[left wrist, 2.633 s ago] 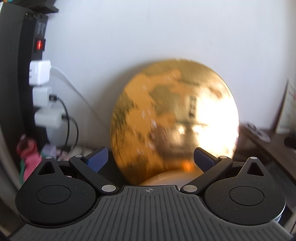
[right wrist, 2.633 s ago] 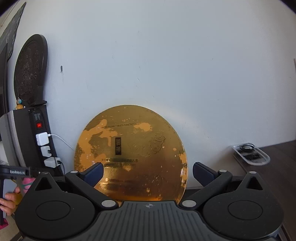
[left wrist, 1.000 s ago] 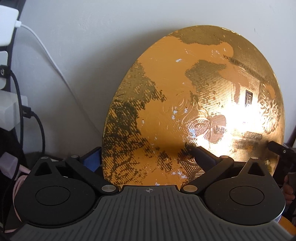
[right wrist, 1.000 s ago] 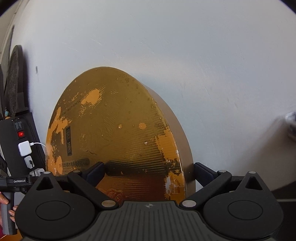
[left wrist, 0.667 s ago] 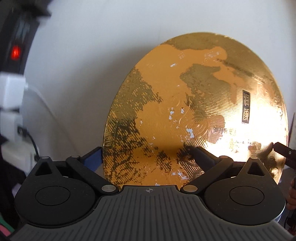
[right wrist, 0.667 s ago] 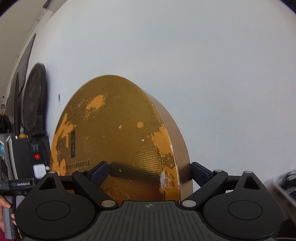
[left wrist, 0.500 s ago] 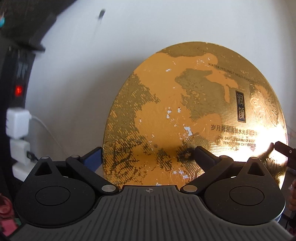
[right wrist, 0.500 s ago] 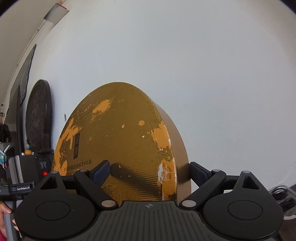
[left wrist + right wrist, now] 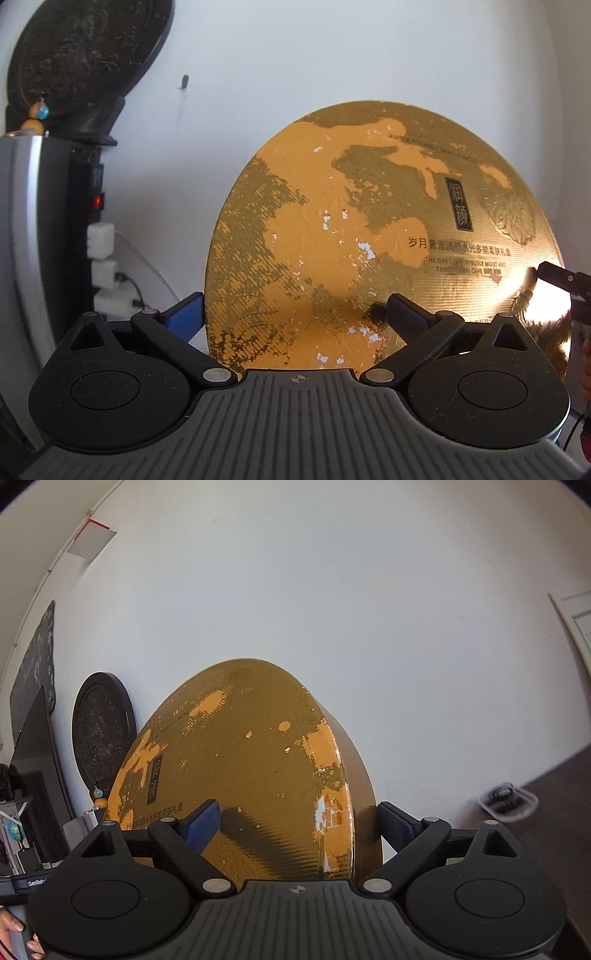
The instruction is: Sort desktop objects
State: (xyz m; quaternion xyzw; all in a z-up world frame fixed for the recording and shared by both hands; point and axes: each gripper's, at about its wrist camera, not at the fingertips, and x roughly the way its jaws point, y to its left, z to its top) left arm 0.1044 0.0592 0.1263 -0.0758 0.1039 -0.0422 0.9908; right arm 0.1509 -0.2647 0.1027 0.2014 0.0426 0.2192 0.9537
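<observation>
While the round gold box (image 9: 369, 236) stands on edge near the white wall (image 9: 332, 590), each hand-held gripper straddles its rim with jaws spread, the left (image 9: 295, 308) at seven o'clock of its face, the right (image 9: 299, 819) at four o'clock. Whether the pads actually pinch it I cannot tell. The box looks carried between them, so its sorting seems midway, and its resting place is out of view.

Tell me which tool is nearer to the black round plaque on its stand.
Left. The left tool straddles the gold box's edge nearest the black plaque; the right tool straddles the opposite edge.
</observation>
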